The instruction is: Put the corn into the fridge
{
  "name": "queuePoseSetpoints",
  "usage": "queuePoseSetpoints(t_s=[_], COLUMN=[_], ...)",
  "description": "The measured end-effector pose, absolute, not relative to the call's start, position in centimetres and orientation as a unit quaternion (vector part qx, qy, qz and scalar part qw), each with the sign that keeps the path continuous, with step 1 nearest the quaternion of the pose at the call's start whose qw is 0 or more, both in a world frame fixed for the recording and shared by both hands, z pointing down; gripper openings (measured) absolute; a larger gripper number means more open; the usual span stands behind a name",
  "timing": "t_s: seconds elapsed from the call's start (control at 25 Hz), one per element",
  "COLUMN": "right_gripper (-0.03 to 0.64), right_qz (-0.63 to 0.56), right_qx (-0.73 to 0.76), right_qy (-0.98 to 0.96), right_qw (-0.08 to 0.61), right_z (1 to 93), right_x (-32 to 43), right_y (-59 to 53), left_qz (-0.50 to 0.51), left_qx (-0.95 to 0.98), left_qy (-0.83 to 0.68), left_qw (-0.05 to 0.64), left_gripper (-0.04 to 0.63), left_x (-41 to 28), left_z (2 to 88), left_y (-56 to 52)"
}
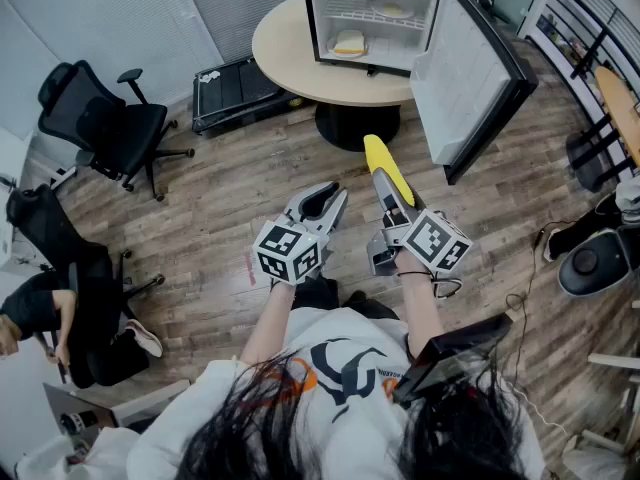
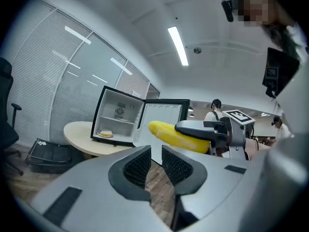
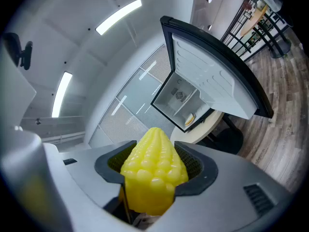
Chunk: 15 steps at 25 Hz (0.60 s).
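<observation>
A yellow corn cob [image 1: 385, 166] sticks forward out of my right gripper [image 1: 390, 190], which is shut on it; in the right gripper view the cob [image 3: 153, 178] fills the space between the dark pads of the right gripper [image 3: 154, 163]. My left gripper [image 1: 330, 196] hangs beside it, to its left, with nothing in it and its jaws nearly together [image 2: 156, 163]. From the left gripper view the corn [image 2: 178, 135] shows held level. Ahead, the small fridge [image 1: 312, 18] stands on a round table [image 1: 285, 48] with its door [image 1: 470, 68] swung open to the right.
Inside the fridge lie a pale food item [image 1: 350, 45] on the floor and a plate [image 1: 395, 11] on the shelf. Black office chairs [image 1: 110, 128] and a seated person [image 1: 40, 318] are at the left, a black platform [image 1: 235, 88] by the table, a railing [image 1: 590, 28] at the right.
</observation>
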State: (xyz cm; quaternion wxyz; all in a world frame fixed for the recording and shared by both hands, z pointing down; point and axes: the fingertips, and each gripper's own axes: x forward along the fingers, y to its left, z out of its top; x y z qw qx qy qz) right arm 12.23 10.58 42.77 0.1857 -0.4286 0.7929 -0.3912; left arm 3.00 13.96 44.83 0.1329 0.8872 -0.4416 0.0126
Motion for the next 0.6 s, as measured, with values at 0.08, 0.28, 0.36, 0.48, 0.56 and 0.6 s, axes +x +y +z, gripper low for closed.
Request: queuePoseSetpoints(t_s=[0.08,0.28,0.36,0.48,0.56,0.6], right_gripper=[0.253,0.253,0.253,0.253,0.253,0.253], right_qz=[-0.392,-0.403,-0.408,-0.413,-0.416,-0.417], right_qx=[-0.429,-0.427,-0.424,-0.419,-0.414,-0.412], right_qy=[0.792,0.786,0.784,0.785,0.787,0.788], right_qw=[0.185,0.195,0.196,0.193,0.191,0.19], right_z=[42.8,42.8,43.0,43.2,43.3,43.4], right_x=[12.4,12.8,12.8,12.5,12.3,12.2], right_y=[10.5,10.1,9.9,9.7,9.6,9.5], left_qz=[0.014,0.017,0.018,0.019,0.022,0.023], left_qx=[0.887,0.885,0.884,0.881,0.879,0.878], left_qy=[-0.442,-0.445,-0.448,-0.454,-0.458,-0.459], left_qw=[0.133,0.135,0.134,0.134,0.135,0.135], left_gripper=[0.075,0.075,0.075,0.075,0.075,0.075], left_x=[3.2,3.3,3.2,3.0,2.8,2.8], left_z=[44.8,45.0,45.0,45.0,45.1,45.1], left_y=[14.0,14.2,14.2,14.1,14.1,14.1])
